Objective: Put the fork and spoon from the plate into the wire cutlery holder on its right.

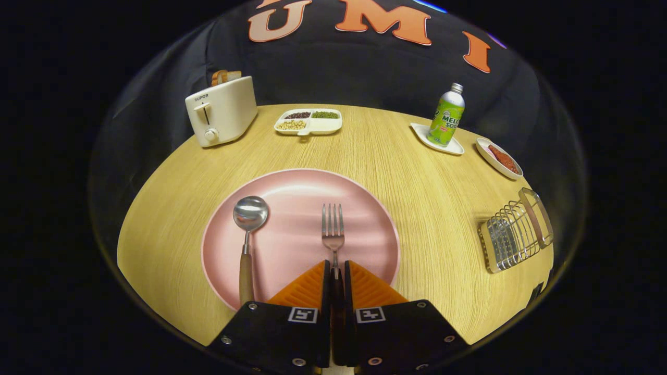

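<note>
A round light-wood table carries a large round pink plate near its front edge. On the plate lie a steel fork, tines pointing away, and to its left a wooden-handled steel spoon, bowl away. The gripper has its two fingers pressed together on the fork's handle, pinching it. To the plate's right, well apart, sits the wire cutlery holder. Beyond stand a cream toaster, a white divided tray and a green soda bottle.
</note>
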`<action>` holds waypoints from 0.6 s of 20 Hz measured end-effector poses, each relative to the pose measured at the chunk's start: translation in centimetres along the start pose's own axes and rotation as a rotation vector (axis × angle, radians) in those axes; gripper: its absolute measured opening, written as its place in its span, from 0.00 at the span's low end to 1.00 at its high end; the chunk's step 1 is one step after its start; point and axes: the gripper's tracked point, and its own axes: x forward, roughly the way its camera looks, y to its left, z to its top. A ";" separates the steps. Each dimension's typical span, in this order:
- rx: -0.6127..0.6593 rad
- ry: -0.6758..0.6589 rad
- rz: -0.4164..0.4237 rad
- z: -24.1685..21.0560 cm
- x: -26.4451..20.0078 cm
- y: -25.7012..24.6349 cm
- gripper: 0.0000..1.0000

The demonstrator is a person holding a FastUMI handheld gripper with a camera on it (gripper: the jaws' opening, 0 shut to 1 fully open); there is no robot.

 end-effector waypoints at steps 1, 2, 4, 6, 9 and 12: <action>0.003 -0.004 0.002 0.1 0.0 0.0 0.12; 0.011 -0.003 -0.006 0.3 -0.1 -0.3 0.11; 0.038 0.011 0.010 0.3 -0.6 -0.3 0.04; 0.036 0.005 0.009 0.9 -1.7 -1.3 0.03; 0.026 0.011 0.025 2.1 -4.1 -3.0 0.02; 0.028 0.042 0.028 3.2 -7.1 -6.2 0.02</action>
